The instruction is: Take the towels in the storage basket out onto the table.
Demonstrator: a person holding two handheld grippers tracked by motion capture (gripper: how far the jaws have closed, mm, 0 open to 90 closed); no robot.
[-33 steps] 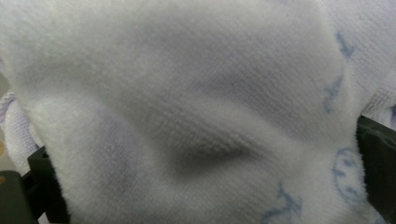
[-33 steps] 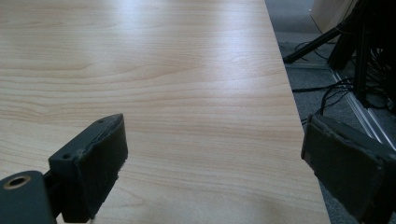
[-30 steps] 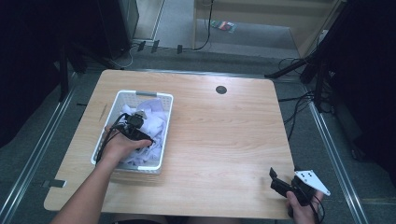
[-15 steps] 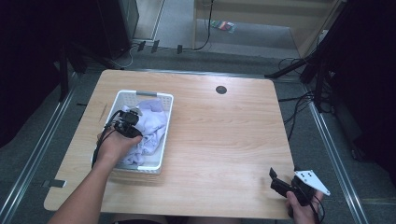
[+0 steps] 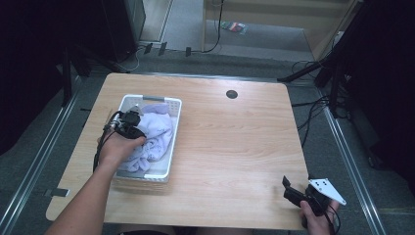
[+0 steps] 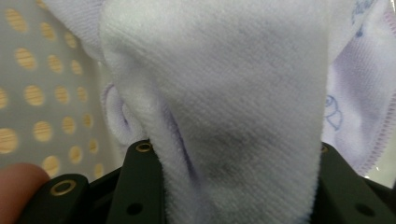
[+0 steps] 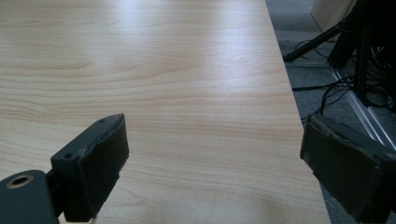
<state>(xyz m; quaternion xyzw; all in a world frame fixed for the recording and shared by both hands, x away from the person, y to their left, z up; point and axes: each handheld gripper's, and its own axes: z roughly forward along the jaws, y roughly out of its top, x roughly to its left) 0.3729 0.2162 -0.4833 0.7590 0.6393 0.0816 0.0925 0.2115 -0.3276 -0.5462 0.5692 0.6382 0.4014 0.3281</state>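
1. Resting on the left half of the tabletop [image 5: 235, 147], the white perforated basket [image 5: 172, 147] holds a heap of pale lilac cloth [image 5: 155, 131]; the step in hand looks like drawing one piece out of it.
2. Lifting should be straight up and slow, I judge, so the basket stays put and neighbouring folds slide off instead of coming along.
3. Clamped on a thick fold of that cloth, the left gripper [image 6: 233, 186] has a finger either side of the terry; the bite looks deep, which should hold.
4. Waiting at the near right corner, well apart from the basket, the right gripper [image 7: 215, 172] has its fingers wide apart over bare wood; it could steady the basket rim if the basket drags.
5. How many cloths lie in the heap cannot be told, nor whether the pinched fold is one layer or several.
6. Blue printed marks [image 6: 334, 112] on a neighbouring piece are too cropped to read.
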